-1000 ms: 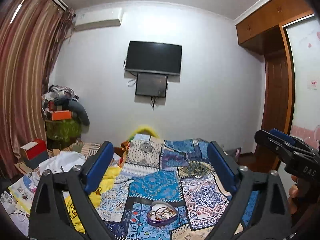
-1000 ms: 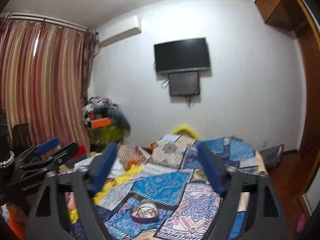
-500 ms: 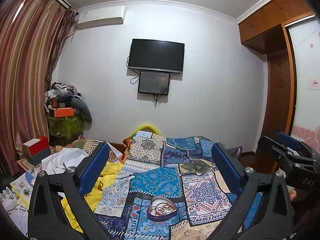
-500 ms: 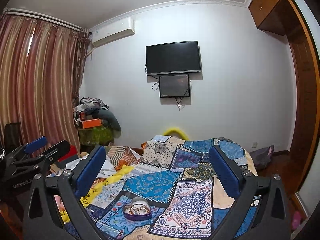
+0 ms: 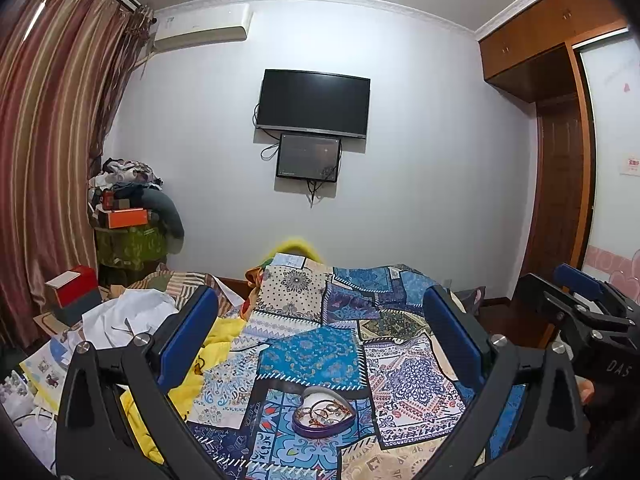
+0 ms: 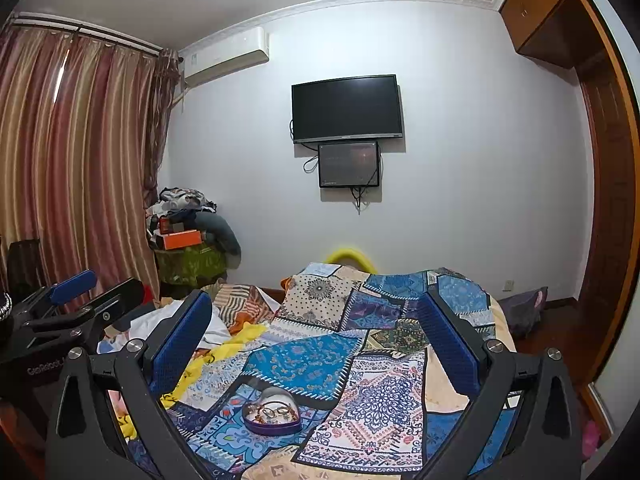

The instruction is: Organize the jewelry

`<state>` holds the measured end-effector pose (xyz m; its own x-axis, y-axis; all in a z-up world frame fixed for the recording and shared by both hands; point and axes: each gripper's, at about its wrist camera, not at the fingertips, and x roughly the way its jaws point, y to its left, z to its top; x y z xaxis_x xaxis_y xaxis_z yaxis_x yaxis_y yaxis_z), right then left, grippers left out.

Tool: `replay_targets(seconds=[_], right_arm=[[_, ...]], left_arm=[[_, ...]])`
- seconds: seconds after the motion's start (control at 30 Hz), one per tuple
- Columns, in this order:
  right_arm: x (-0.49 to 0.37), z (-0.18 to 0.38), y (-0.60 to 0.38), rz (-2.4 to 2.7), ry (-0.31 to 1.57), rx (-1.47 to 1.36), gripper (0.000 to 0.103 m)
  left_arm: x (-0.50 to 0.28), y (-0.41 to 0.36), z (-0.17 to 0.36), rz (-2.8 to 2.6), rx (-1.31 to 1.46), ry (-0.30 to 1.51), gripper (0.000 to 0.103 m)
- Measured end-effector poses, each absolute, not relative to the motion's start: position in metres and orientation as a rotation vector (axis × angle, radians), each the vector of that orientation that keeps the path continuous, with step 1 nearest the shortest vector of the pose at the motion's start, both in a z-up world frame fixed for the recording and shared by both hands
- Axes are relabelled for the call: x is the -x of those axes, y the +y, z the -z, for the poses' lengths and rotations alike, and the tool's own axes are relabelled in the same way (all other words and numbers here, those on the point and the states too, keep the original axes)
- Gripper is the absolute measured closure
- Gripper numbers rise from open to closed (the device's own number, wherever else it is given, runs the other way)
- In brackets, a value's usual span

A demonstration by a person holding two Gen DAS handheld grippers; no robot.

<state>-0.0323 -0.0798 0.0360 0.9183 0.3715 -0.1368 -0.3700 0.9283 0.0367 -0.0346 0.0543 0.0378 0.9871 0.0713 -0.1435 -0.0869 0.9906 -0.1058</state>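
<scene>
A purple heart-shaped box (image 5: 323,414) with several rings and bangles inside lies on a patchwork bedspread (image 5: 312,356). It also shows in the right wrist view (image 6: 273,411). My left gripper (image 5: 320,308) is open and empty, held above and short of the box. My right gripper (image 6: 316,312) is open and empty too, at a similar height. Each gripper shows at the edge of the other's view: the right one (image 5: 580,312) and the left one (image 6: 76,300).
A yellow cloth (image 5: 188,376) and white clothes (image 5: 124,316) lie on the bed's left. Boxes and a laundry pile (image 5: 128,208) stand by the striped curtain (image 5: 44,160). A TV (image 5: 314,104) hangs on the far wall. A wooden wardrobe (image 5: 560,160) is at right.
Both grippers have tilted up and steadied, so the bed and box sit lower in view. The jaws of both stay wide open.
</scene>
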Motion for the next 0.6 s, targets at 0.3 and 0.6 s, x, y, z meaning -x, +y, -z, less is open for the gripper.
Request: replay_targets(seconds=[0.3,0.6], right_arm=[[0.0323,-0.0376,-0.0839,-0.387,0.152,-0.022,0.001],[0.0330,-0.0371,-0.0827,-0.389,0.159,-0.022,0.001]], left_arm=[[0.0345,0.0550,-0.0380,-0.081,0.105,0.145,0.000],[0.0334,0.0542,-0.0373,-0.074,0.107,0.146,0.000]])
